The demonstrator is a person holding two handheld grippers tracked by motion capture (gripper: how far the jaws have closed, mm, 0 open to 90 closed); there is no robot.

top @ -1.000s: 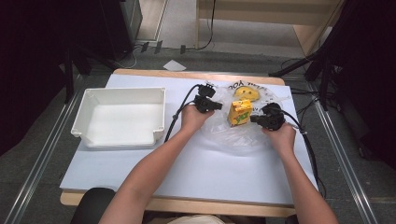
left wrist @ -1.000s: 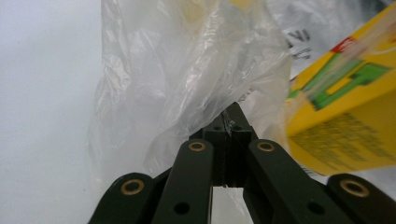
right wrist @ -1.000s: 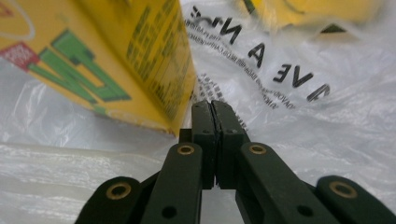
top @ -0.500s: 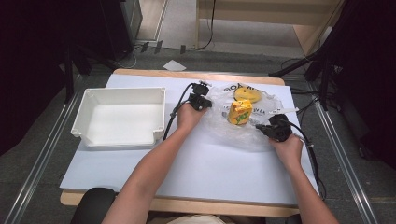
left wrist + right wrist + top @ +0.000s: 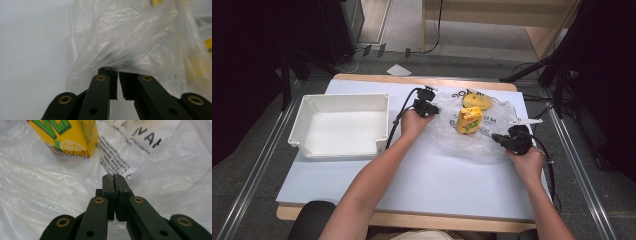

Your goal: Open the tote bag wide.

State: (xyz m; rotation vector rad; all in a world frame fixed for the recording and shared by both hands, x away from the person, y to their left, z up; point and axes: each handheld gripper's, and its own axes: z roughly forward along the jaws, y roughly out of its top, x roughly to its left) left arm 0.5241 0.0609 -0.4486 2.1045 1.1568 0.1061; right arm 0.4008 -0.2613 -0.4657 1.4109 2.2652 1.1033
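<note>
Clear plastic makes up the bag lying crumpled on the pale blue table, right of centre in the high view. On its far part sit 2 yellow things: a juice carton, upright near the middle of the frame, and a round yellow object just beyond it, closer to the table's far edge. Black print shows on the film beside them.

At the bag's left edge, the left gripper has its tips against the plastic. In the left gripper view its jaws stand almost together with a thin slit between the pads; they have just been opening a little, and the bunched edge of the bag rises right at their tips. Whether any film remains caught in that slit I cannot tell.

Against the bag's right edge, toward the right of the high view, sits the right gripper. In the right gripper view its jaws are pressed together, tips lying on the bag at the centre of the frame, with the carton in the upper left and the printed text in the upper middle. Film seems nipped between the pads, though the seam is too dark to be sure.

Left of centre in the high view rests a white tray, well apart from the bag.
</note>
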